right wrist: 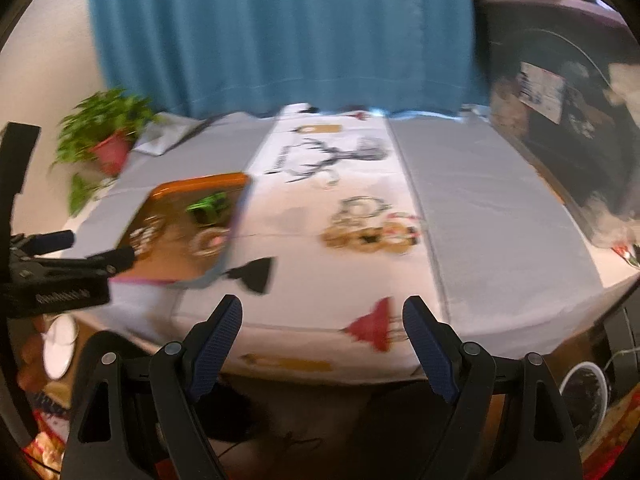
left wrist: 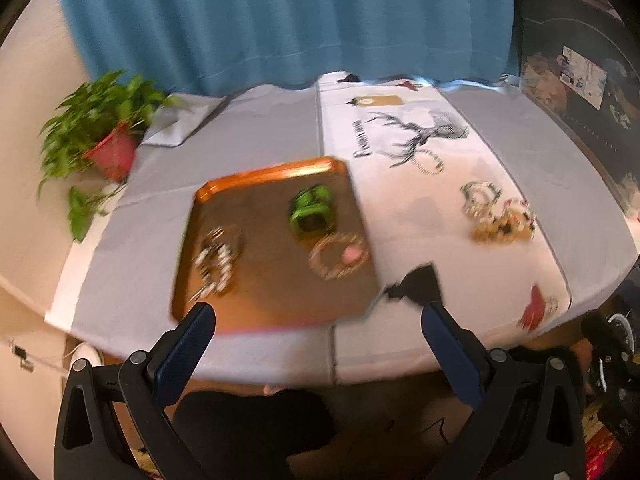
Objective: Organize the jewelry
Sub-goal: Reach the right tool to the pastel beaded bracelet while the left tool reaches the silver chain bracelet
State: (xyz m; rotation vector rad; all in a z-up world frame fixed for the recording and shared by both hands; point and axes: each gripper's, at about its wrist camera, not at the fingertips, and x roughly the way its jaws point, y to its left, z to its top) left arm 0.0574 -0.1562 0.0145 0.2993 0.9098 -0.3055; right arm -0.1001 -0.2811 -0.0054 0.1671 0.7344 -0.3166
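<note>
An orange tray (left wrist: 208, 194) (right wrist: 168, 190) lies on the table's left half. It holds a green bracelet (left wrist: 312, 210) (right wrist: 210, 208), a beaded bracelet with a pink charm (left wrist: 339, 256) (right wrist: 208, 242) and a black-and-white beaded bracelet (left wrist: 216, 264). Loose bracelets (left wrist: 498, 216) (right wrist: 372, 226) lie in a cluster on the white runner to the right, with another bracelet (left wrist: 430, 162) farther back. My left gripper (left wrist: 318, 314) is open and empty above the tray's near edge. My right gripper (right wrist: 322, 308) is open and empty above the table's front edge. Both views are blurred.
A potted plant in a red pot (left wrist: 110, 152) (right wrist: 110, 152) stands at the back left corner. A blue curtain (left wrist: 280, 20) hangs behind the table. Dark furniture (left wrist: 580, 112) stands at the right. The left gripper's body (right wrist: 60, 268) shows at the right wrist view's left edge.
</note>
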